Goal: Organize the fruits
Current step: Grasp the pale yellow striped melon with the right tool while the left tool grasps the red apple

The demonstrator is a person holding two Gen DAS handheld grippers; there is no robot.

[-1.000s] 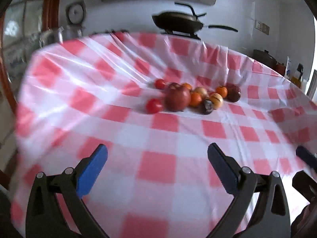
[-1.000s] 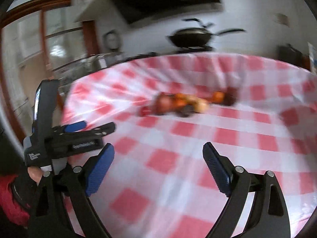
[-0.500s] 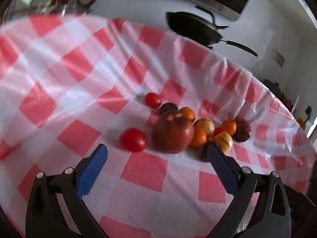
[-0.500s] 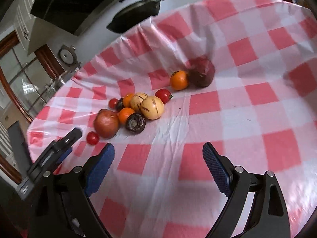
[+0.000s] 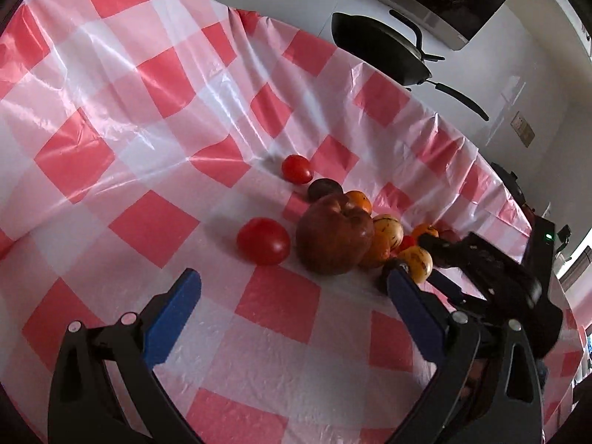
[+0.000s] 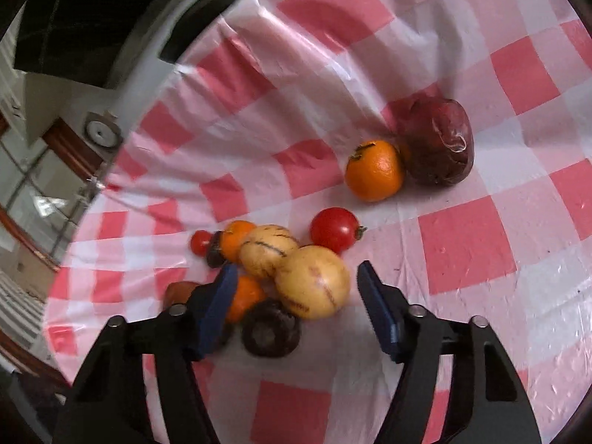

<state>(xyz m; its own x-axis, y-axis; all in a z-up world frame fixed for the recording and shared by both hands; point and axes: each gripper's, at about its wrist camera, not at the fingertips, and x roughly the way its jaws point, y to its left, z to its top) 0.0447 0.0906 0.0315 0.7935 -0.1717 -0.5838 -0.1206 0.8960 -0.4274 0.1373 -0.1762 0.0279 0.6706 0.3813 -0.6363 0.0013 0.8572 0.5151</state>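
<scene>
A cluster of fruits lies on a red-and-white checked tablecloth (image 5: 148, 222). In the left wrist view my open, empty left gripper (image 5: 292, 285) faces a big red apple (image 5: 334, 235) and a red tomato (image 5: 263, 240); a second tomato (image 5: 296, 169) lies farther back. My right gripper (image 5: 481, 262) shows at the right, over the fruits. In the right wrist view my right gripper (image 6: 296, 277) is open, its jaws either side of a yellow striped melon (image 6: 313, 281), not touching. A second melon (image 6: 267, 249), a dark fruit (image 6: 270, 329), a tomato (image 6: 335, 229), an orange (image 6: 373, 170) and a dark red fruit (image 6: 438, 140) lie around.
A black wok (image 5: 377, 48) stands on a stove behind the table's far edge. A round gauge (image 6: 100, 131) and a window with a wooden frame (image 6: 40, 199) are at the left. The cloth is wrinkled near the far edge (image 5: 229, 85).
Both grippers have moved in toward the fruit cluster. My right gripper has come down around the near yellow melon, and it now shows in the left wrist view.
</scene>
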